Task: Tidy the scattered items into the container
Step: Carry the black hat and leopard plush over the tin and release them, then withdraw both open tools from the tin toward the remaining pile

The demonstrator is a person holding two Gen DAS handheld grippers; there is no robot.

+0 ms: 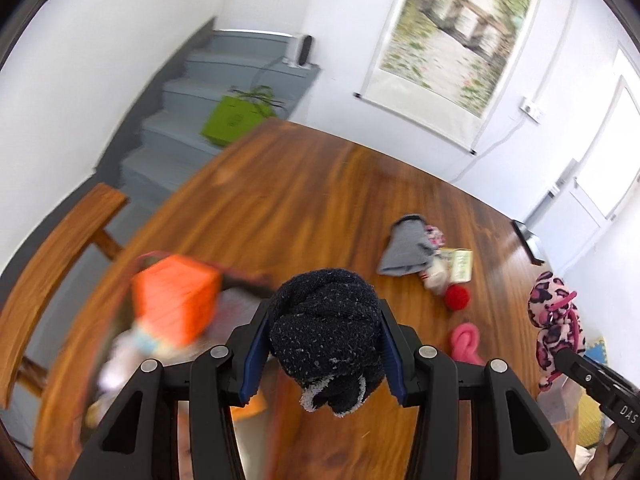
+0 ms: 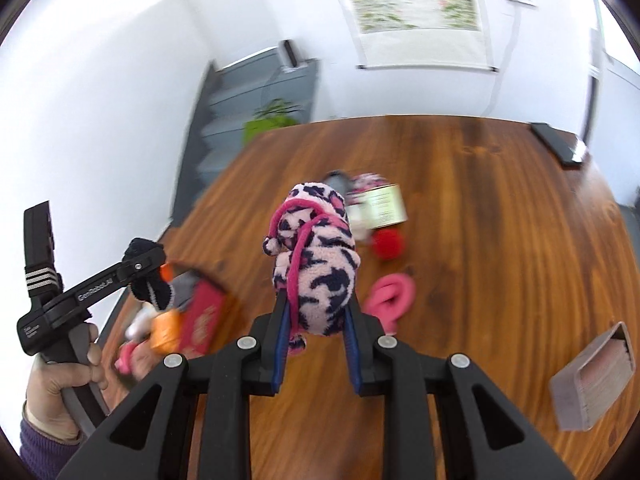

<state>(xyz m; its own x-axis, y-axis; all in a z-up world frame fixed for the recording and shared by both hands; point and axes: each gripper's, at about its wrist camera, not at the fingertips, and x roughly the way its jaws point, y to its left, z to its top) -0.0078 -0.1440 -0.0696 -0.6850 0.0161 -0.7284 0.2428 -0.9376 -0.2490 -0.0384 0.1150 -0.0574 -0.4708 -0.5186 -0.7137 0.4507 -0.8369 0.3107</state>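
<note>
The big wooden table is the thing to look from.

At the left edge of the table sits the container, a low box with reddish sides. It is blurry, so I can't be sure of its shape. Some things are in it already: an orange box and a few soft bits I can't make out.

Just above that spot is the left gripper. It is clamped tight on a rolled dark blue sock, which is up off the table, near the container. A hand holds this gripper's handle.

Nearer the middle of the table, the right gripper is squeezed hard on a fluffy pink sock with dark spots. That sock is off the table too, to the right of the container.

Still lying on the table, past both grippers, are a grey sock, a small can with a pale label, a red ball and a pink loop of cloth. Far to the right, close to the table's front edge, is a deck of cards. A dark flat thing lies at the far right corner.

So the job looks partly done. A few things are in, two socks are being carried, and at least five things wait on the table.
</note>
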